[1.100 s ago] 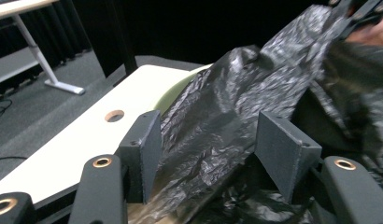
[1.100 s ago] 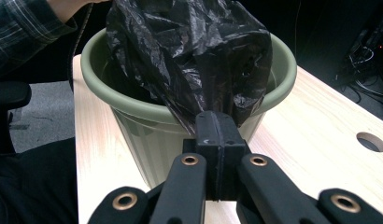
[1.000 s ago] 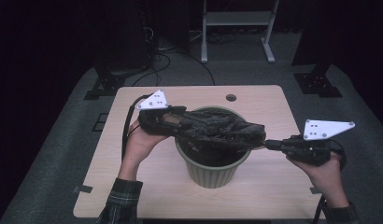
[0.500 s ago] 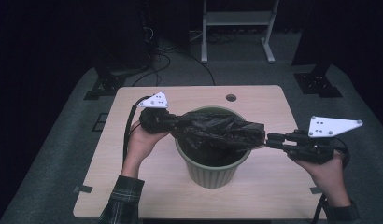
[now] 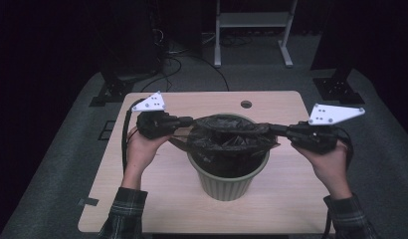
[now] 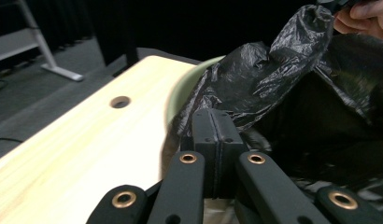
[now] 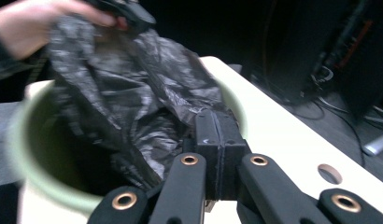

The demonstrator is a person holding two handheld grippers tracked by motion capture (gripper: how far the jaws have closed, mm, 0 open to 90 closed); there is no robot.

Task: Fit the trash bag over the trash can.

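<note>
A pale green bin (image 5: 227, 184) stands in the middle of the wooden table (image 5: 157, 194). A black plastic bag (image 5: 229, 137) hangs in it and is stretched across its mouth. My left gripper (image 5: 191, 121) is at the bin's left rim, shut on the bag's left edge. In the left gripper view the pads (image 6: 210, 135) meet on crumpled bag (image 6: 273, 79). My right gripper (image 5: 271, 128) is at the right rim; its jaws have just been closing and are now shut on the bag's right edge (image 7: 133, 93). Both grippers lie about level, pointing inward.
A round cable hole (image 5: 246, 104) sits near the table's far edge. Beyond the table are a white metal frame (image 5: 252, 22), cables on the floor (image 5: 177, 55) and black stand feet (image 5: 341, 87). Bare tabletop lies in front of the bin.
The right gripper moved outward to the right and a little up. The bag is now pulled flatter and wider across the bin's mouth. The left hand stayed put.
</note>
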